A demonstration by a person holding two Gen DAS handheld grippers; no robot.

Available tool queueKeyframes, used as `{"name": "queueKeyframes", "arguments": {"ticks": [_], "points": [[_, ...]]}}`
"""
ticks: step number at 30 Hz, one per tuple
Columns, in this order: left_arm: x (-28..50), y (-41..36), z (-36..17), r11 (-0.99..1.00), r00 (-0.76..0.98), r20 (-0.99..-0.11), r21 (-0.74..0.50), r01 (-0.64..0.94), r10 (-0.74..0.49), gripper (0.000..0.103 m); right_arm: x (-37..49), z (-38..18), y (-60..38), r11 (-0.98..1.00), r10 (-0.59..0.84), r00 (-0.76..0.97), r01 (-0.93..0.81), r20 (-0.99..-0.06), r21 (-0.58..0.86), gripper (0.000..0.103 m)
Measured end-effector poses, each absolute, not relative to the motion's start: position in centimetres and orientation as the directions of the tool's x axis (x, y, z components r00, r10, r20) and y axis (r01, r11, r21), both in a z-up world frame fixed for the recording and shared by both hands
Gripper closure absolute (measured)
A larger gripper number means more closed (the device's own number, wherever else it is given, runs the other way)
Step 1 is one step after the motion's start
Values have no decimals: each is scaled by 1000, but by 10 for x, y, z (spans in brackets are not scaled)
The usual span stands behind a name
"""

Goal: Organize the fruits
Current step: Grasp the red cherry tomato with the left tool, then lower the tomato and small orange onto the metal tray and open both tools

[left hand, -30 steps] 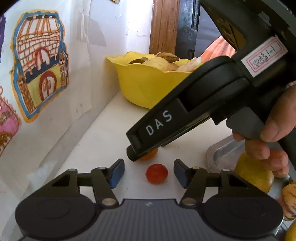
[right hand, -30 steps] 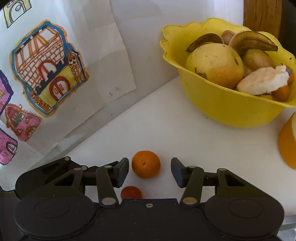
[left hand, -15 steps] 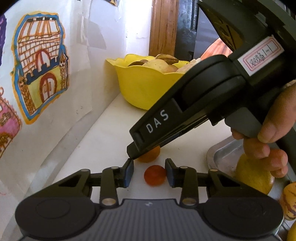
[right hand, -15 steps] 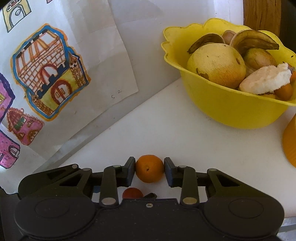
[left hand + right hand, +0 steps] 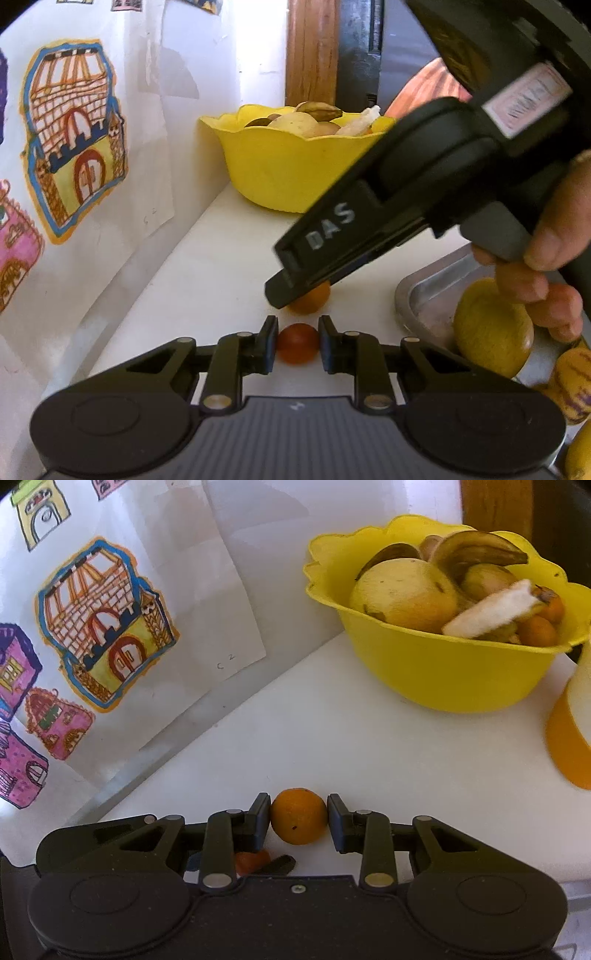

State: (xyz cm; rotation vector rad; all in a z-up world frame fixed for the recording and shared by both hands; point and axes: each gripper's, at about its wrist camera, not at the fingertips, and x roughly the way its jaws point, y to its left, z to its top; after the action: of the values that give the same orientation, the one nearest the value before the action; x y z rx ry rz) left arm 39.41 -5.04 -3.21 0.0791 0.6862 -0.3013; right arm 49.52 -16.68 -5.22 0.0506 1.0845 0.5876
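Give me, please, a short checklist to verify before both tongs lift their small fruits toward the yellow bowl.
1. Left tongs closed on the red fruit: ok, both pads touch its sides.
2. Right tongs closed on the orange fruit: ok, it sits squarely between the pads.
3. Fruits still resting on the white counter: cannot tell whether either is already lifted.
4. The two tools clear of each other: not ok, the right tool hangs just above and ahead of the left tongs.
5. Room in the yellow bowl: not ok, it looks heaped; perhaps space near the front rim.
6. Path to the bowl: ok, bare counter between.
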Motion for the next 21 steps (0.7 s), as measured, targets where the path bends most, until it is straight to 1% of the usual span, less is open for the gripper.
{"name": "queueKeyframes", "arguments": {"ticks": [5, 11, 18, 21], "points": [[392, -49, -22, 958, 739, -627, -43, 282, -246, 78, 486, -37, -182, 845, 489, 351, -420, -799, 332, 68], [389, -57, -7, 955, 747, -607, -77, 286, -272, 78, 470, -15, -219, 855, 490, 395, -391, -777, 341, 68], [388, -86, -3, 943, 737, -598, -107, 316, -315, 78, 443, -2, -279, 876, 472, 438, -329, -765, 352, 68], [388, -103, -6, 941, 728, -605, -119, 317, -322, 78, 436, -6, -300, 889, 450, 449, -304, -772, 341, 68]]}}
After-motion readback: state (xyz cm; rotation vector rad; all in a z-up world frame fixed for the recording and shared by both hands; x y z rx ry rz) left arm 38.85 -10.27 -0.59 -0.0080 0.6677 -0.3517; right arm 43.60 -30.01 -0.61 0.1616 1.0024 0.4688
